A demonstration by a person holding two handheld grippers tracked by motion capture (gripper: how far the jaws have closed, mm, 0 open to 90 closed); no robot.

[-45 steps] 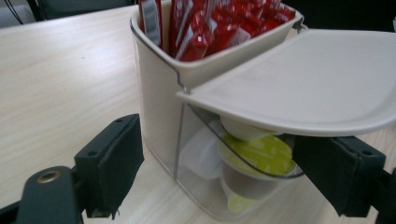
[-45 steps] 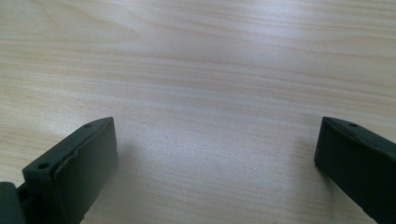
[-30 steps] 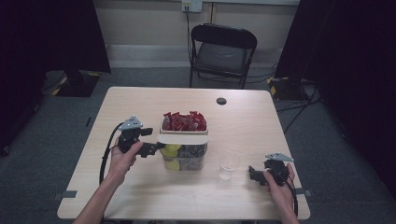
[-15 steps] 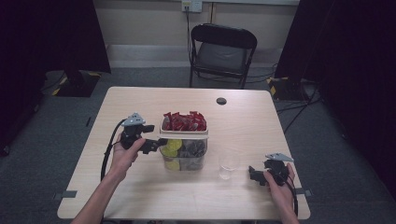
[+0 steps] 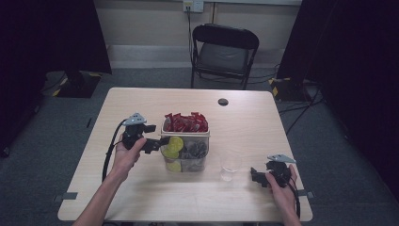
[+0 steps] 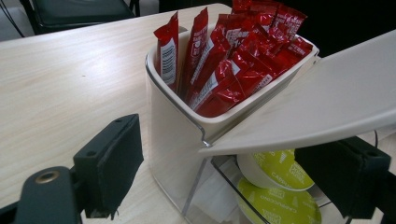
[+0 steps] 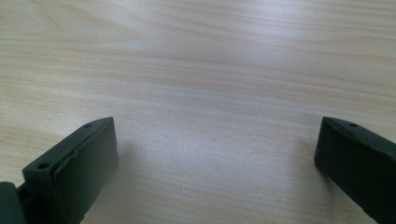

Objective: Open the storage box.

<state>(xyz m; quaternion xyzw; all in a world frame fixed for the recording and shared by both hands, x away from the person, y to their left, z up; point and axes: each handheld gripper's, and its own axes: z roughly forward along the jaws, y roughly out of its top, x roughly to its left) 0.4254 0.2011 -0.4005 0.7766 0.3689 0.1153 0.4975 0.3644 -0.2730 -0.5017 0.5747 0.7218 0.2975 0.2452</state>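
A clear box (image 5: 184, 151) stands mid-table with a white top compartment full of red sachets (image 5: 186, 122) (image 6: 233, 56). Below them lie yellow-green capsules (image 5: 175, 143) (image 6: 275, 186). The box's white lid flap (image 6: 327, 107) is tilted up and lies across the right jaw of my left gripper (image 5: 159, 141) (image 6: 229, 186). That gripper is at the box's left front corner, its jaws apart and pressing on nothing. My right gripper (image 5: 256, 176) (image 7: 215, 158) rests open near the table's front right over bare wood.
A small clear cup (image 5: 230, 165) stands between the box and the right gripper. A black disc (image 5: 223, 101) lies at the far side of the table (image 5: 141, 202). A folding chair (image 5: 225, 52) stands behind it. Dark curtains hang on both sides.
My left gripper has edged right and slightly up against the box's left side. The right hand has kept still.
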